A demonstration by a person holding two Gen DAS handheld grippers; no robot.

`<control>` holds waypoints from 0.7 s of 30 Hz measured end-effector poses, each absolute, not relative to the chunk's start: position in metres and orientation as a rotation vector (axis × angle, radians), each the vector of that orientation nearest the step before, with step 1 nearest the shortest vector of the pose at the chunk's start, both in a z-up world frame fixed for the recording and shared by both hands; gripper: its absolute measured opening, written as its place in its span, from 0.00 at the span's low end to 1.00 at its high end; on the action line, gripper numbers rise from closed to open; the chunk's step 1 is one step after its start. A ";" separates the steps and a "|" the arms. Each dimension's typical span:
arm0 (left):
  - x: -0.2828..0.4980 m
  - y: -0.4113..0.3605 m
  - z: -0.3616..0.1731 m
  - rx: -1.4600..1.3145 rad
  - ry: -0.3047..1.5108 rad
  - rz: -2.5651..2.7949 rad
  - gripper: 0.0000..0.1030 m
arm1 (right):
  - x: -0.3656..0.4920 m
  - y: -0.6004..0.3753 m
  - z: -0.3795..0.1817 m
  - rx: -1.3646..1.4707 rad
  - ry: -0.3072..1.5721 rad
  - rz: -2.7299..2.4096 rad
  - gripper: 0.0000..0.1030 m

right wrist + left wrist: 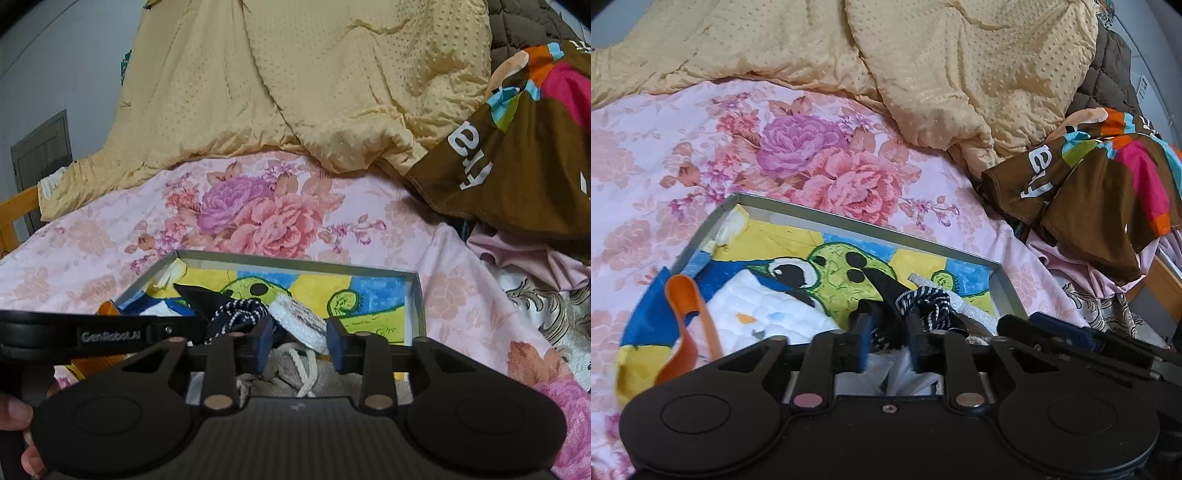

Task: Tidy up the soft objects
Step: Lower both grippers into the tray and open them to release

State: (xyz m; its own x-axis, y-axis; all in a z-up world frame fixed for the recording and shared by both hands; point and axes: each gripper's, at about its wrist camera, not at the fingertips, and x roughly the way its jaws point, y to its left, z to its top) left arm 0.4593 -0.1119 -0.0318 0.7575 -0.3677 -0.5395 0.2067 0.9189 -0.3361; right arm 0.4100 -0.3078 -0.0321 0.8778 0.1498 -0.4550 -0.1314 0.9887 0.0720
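Note:
A grey tray point(849, 218) point(295, 258) lies on the floral bed, lined with a bright cartoon cloth point(783, 243) point(317, 291). My left gripper point(886, 343) is shut on a black and white patterned cloth point(923, 306) point(240, 312) over the tray's near side. My right gripper point(300, 345) is open around a white knitted piece point(299, 321), with a beige garment and its white cord point(303, 369) below. The white piece also shows in the left wrist view point(945, 295). An orange strap point(690, 306) lies at the tray's left.
A crumpled yellow quilt point(923, 66) point(314, 81) covers the back of the bed. A brown multicoloured shirt point(1100, 184) point(517, 155) is heaped on the right over pink cloth. A wooden bed rail point(14, 214) is at far left.

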 end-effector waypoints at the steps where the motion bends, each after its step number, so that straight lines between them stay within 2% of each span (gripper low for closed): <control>1: 0.457 -0.110 -0.030 -0.263 0.634 -0.313 0.34 | 0.409 -0.308 -0.029 0.036 0.474 0.147 0.44; 4: 0.447 -0.101 -0.019 -0.257 0.619 -0.301 0.42 | 0.400 -0.307 -0.018 0.028 0.457 0.149 0.55; 6: 0.439 -0.096 -0.010 -0.250 0.605 -0.293 0.50 | 0.394 -0.306 -0.009 0.023 0.440 0.151 0.67; 8: 0.430 -0.090 -0.001 -0.241 0.588 -0.287 0.59 | 0.385 -0.304 -0.001 0.013 0.424 0.149 0.70; 14: 0.395 -0.069 0.024 -0.228 0.546 -0.248 0.76 | 0.357 -0.300 0.021 0.045 0.395 0.136 0.80; 16: 0.383 -0.064 0.030 -0.219 0.535 -0.240 0.79 | 0.345 -0.300 0.025 0.063 0.385 0.131 0.82; 18: 0.368 -0.056 0.036 -0.226 0.521 -0.226 0.85 | 0.334 -0.300 0.028 0.084 0.383 0.127 0.88; 20: 0.353 -0.048 0.040 -0.242 0.502 -0.211 0.95 | 0.324 -0.300 0.031 0.096 0.384 0.128 0.90; 21: 0.344 -0.044 0.042 -0.255 0.488 -0.206 0.97 | 0.318 -0.299 0.034 0.098 0.382 0.131 0.92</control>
State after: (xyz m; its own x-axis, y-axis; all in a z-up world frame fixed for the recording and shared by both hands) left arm 0.3436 -0.0435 0.0419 0.8636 -0.2553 -0.4348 0.1343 0.9476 -0.2897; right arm 0.3185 -0.2989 0.0335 0.9197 0.1459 -0.3644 -0.1090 0.9868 0.1200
